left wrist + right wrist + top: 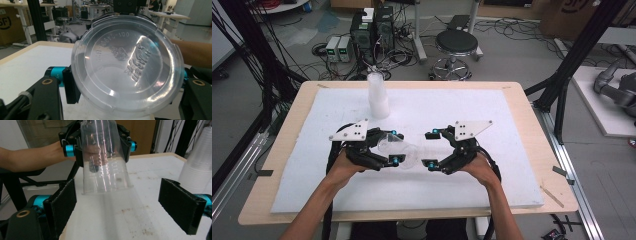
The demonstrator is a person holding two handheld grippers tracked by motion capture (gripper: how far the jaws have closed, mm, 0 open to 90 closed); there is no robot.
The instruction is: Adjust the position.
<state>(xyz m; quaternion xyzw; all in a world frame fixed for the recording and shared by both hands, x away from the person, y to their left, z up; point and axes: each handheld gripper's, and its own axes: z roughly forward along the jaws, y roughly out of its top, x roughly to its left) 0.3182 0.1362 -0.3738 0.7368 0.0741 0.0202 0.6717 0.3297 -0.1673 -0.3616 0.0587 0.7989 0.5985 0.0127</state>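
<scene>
Clear cup [399,150] is lying sideways at centre frame of the high view, lifted off the white surface [512,170], pinched near its base by the left tool [395,146]; its open mouth is facing the right tool [430,149]. Right tool is standing spread wide, holding nothing, just beside the mouth. Stack of cups [377,96] is standing upright, upper centre. Judged step: handover or separating a nested cup. Next move probably calls for the right tool closing on the rim without crushing it.

A grey concrete floor [522,60] strewn with black cables [337,65] lay behind the wooden table [532,150]; a round black stool [456,42] stood near two computer towers [372,30].
</scene>
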